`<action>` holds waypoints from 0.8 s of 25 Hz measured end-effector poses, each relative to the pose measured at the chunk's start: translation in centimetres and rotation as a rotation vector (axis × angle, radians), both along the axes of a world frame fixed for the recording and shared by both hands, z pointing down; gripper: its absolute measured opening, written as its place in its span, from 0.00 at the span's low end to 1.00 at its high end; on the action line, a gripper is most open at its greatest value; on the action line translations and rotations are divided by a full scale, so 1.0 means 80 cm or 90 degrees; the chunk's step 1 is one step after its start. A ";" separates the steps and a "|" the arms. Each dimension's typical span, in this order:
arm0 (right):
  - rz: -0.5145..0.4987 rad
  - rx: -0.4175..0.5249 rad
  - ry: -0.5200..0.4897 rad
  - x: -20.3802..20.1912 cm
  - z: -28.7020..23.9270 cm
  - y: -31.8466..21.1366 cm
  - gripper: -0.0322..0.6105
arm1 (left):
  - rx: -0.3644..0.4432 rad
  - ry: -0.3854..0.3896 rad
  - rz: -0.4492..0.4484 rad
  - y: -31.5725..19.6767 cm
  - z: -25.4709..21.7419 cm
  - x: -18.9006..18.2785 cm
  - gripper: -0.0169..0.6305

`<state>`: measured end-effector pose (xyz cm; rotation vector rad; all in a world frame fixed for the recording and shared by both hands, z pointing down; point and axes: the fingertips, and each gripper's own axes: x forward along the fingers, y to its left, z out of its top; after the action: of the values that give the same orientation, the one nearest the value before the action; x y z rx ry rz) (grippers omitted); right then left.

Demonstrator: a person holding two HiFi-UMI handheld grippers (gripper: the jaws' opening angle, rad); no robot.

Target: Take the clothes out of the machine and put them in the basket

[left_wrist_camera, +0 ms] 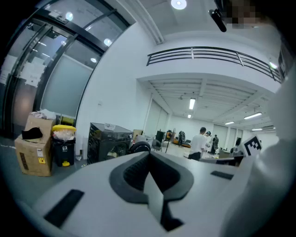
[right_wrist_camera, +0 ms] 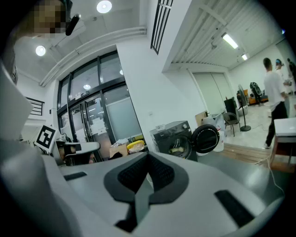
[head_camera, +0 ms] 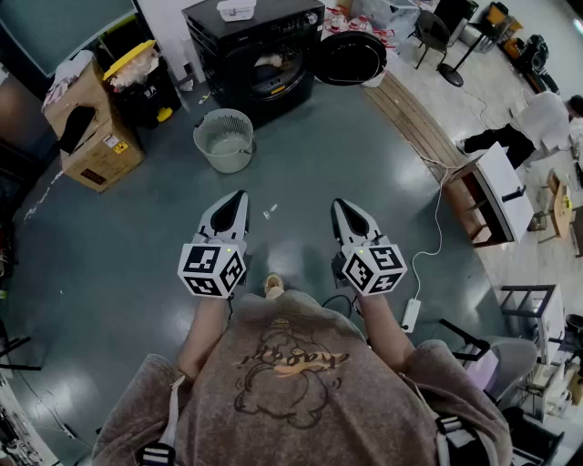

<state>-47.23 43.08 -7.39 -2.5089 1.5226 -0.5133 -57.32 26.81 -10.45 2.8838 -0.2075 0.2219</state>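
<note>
No wording can be read with certainty. The shirt (head_camera: 291, 359) bears curved lettering above a line drawing, upside down and too stylised to spell out. The box (head_camera: 91, 159) carries a small yellow sticker whose print is illegible.

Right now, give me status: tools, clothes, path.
Left tool and right tool shut, empty. Clothes in the machine, door open. Basket in front of it. White scrap on the floor ahead.

Black machine (head_camera: 260, 55), cream clothes (head_camera: 269, 62), pale grey-green basket (head_camera: 224, 138), dark teal floor (head_camera: 137, 227). Left claw (head_camera: 240, 198) and right claw (head_camera: 339, 206) are white, with black-and-white square markers.
</note>
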 end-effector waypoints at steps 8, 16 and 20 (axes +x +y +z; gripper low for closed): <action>0.011 -0.013 0.002 0.018 0.011 -0.030 0.05 | 0.006 -0.005 0.020 -0.030 0.013 0.024 0.04; 0.022 -0.019 -0.001 0.069 0.017 -0.063 0.05 | -0.006 -0.011 0.026 -0.066 0.025 0.077 0.04; 0.016 -0.018 -0.004 0.118 0.026 -0.082 0.05 | -0.005 -0.018 0.024 -0.081 0.034 0.123 0.04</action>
<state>-37.77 36.52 -5.35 -2.5417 1.4897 -0.5414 -47.51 20.37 -7.70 2.8799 -0.1560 0.2702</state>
